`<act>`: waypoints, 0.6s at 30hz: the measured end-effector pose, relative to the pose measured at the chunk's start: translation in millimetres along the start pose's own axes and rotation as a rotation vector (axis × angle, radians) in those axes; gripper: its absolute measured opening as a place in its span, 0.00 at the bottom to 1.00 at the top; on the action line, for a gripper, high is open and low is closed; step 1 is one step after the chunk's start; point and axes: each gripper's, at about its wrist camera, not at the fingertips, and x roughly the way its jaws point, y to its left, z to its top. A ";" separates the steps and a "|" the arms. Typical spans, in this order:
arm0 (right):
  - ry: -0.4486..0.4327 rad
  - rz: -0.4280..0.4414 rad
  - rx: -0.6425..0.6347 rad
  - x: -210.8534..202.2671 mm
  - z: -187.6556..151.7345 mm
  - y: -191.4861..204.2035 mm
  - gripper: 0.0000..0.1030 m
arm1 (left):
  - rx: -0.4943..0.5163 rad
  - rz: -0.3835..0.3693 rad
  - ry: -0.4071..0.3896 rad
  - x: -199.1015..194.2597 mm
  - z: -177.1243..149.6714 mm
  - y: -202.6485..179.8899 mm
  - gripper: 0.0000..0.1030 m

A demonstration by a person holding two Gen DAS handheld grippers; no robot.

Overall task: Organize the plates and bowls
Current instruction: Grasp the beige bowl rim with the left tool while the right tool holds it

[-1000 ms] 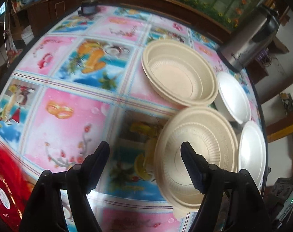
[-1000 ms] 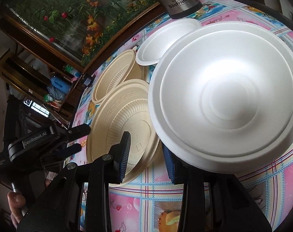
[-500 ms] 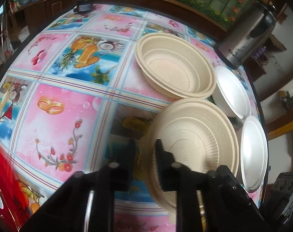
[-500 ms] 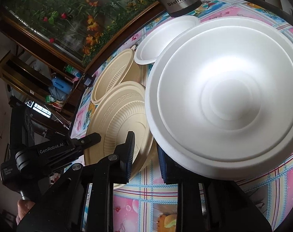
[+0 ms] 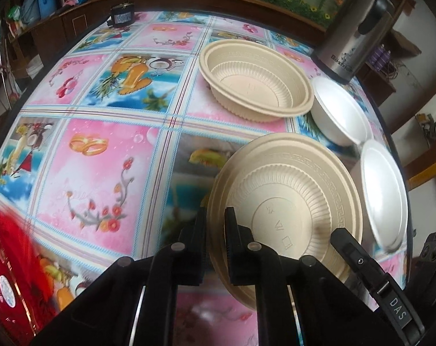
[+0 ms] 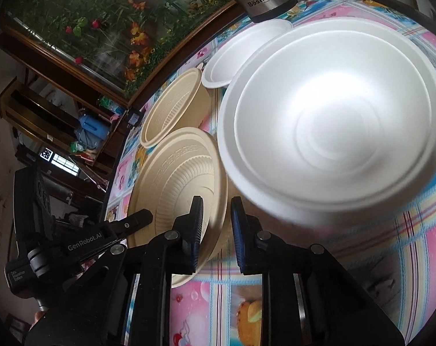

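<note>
My left gripper is shut on the near rim of a beige ribbed bowl, which tilts up off the flowered tablecloth. Just right of it lies a white foam bowl, blurred and tipped up. In the right wrist view my right gripper has its jaws closing on that white bowl's near rim, with the beige bowl beside its left finger. A second beige bowl and a second white bowl rest farther back.
A steel thermos stands at the far right corner, close behind the white bowls. A small black device sits at the far table edge. Red packaging lies at the near left. The table's edge runs close along the right.
The left gripper went from wide open to shut on the beige bowl's rim as it moved in. The right jaws narrowed, and the white bowl tipped upward.
</note>
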 end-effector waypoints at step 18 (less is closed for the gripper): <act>0.050 -0.015 -0.115 -51.7 -65.9 16.3 0.11 | 0.092 0.052 -0.032 -48.3 -92.2 11.0 0.12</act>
